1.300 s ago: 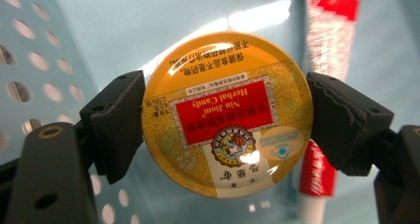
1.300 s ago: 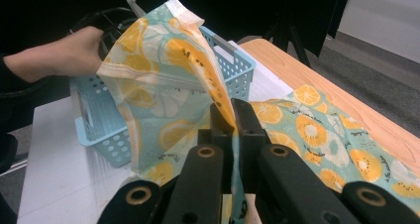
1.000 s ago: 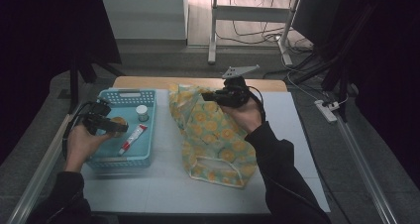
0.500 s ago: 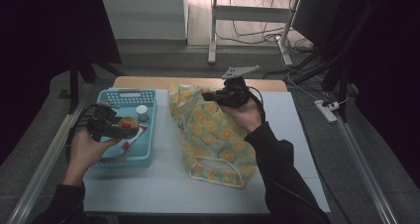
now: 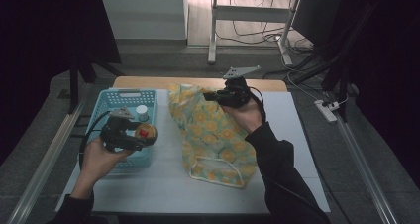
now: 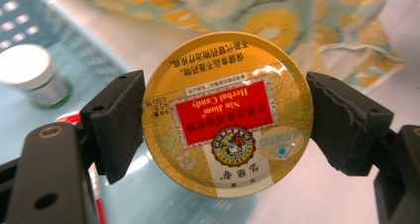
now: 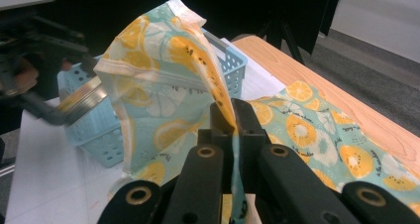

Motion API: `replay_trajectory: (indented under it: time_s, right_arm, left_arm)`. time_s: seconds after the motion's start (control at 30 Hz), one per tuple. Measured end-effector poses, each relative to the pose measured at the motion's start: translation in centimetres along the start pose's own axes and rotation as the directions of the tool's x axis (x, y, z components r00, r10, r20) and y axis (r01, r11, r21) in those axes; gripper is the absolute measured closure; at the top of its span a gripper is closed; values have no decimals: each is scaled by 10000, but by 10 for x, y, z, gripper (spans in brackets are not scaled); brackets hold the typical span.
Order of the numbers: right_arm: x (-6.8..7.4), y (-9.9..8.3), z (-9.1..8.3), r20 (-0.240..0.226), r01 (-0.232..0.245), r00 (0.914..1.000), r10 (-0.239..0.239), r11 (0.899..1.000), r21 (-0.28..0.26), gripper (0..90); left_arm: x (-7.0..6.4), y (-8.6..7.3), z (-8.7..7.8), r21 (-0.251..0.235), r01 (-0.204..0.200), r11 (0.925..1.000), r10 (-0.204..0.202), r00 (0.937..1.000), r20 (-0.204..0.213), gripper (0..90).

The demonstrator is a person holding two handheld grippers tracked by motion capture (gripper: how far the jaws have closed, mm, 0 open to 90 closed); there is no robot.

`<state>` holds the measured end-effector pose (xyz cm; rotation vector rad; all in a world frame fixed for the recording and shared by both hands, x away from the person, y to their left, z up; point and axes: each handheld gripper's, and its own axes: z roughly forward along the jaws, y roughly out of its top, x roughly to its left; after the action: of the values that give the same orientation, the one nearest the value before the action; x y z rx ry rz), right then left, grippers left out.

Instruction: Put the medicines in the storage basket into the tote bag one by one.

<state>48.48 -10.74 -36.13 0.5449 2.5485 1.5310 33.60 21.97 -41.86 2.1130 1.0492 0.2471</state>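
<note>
My left gripper point(image 6: 225, 135) clamps the herbal candy tin point(image 6: 228, 114) while my right gripper point(image 7: 231, 122) pinches the fruit-print bag point(image 7: 163, 60) open; next, carry the tin into its mouth.

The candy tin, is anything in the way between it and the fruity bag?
Nothing visible blocks it. The candy tin, clamped in the left hand-held gripper, is raised at the blue basket's right edge. The right hand-held gripper holds up the bag's edge; bare table lies between.

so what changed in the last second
The left hand-held gripper, shut on a round candy tin, lifted it out of the blue basket toward the bag. The right hand-held gripper stayed clamped on the fruit-print bag, holding its edge up.
</note>
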Motion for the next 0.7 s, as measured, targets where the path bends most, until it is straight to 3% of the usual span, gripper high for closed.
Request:
replay_trajectory:
  time_s: [0.3, 0.4, 0.7]
  right_arm:
    - [-2, -2, 2, 60, -27, 10000, 27, 10000, 80, 894]
    - [-3, -2, 2, 80, -34, 10000, 33, 10000, 65, 894]
    - [-9, -4, 1, 222, -133, 9997, 130, 9999, 99, 894]
  left_arm:
    - [-38, 18, 13, 18, -859, 9963, 855, 9932, 787, 207]
    - [-48, 26, 19, 78, -1202, 9927, 1189, 9884, 949, 207]
    - [-71, 52, 48, 58, -1742, 9847, 1712, 9728, 1558, 207]
